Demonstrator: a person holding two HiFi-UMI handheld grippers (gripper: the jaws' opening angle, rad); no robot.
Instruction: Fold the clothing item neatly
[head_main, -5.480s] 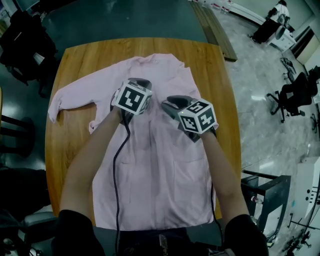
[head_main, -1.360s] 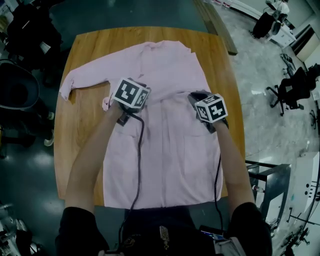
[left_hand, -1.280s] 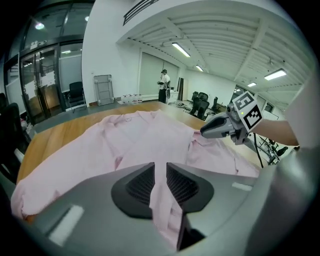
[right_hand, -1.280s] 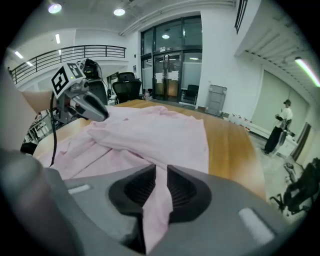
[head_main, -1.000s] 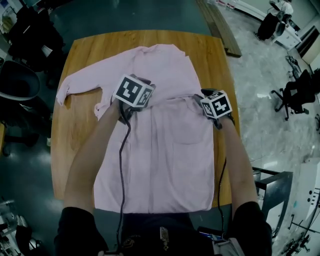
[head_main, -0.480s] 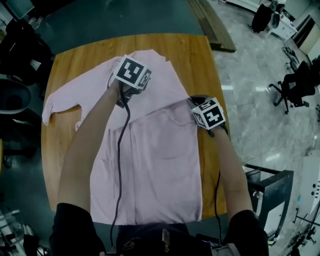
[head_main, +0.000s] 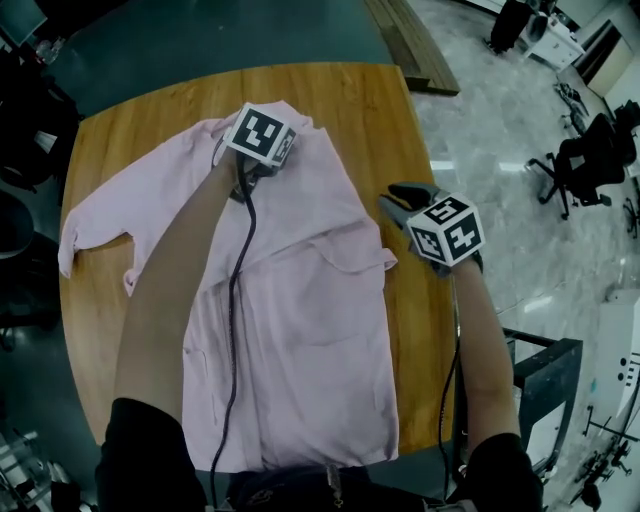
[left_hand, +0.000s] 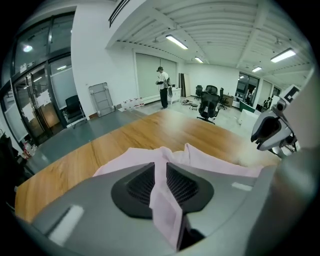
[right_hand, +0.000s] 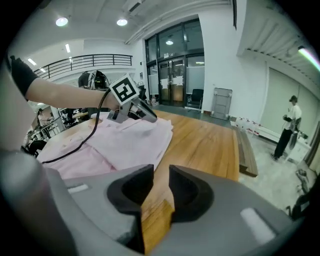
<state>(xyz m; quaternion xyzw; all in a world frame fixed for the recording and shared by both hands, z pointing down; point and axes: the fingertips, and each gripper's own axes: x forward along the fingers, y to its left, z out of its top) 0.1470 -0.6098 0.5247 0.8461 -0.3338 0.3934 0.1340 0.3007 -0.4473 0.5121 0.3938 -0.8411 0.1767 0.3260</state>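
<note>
A pink shirt (head_main: 300, 320) lies spread on the wooden table (head_main: 380, 110), collar at the far side and one sleeve (head_main: 100, 215) stretched out to the left. At the collar, my left gripper (head_main: 252, 150) is shut on a fold of the pink fabric (left_hand: 161, 192), which shows pinched between its pads. My right gripper (head_main: 398, 203) hovers over bare wood just right of the shirt's folded-in shoulder (head_main: 350, 255). Its jaws have just been opening and nothing is between them; only table shows through the gap in the right gripper view.
The table's right edge (head_main: 440, 330) runs under my right forearm. Beyond it stand a metal frame (head_main: 535, 370) and office chairs (head_main: 585, 160). Wooden planks (head_main: 410, 45) lie on the floor past the far edge. A person (left_hand: 163, 87) stands far off.
My left gripper has carried its pinch of fabric farther toward the collar. My right gripper has let go of the shirt's shoulder and drawn off to the right, leaving that part folded in.
</note>
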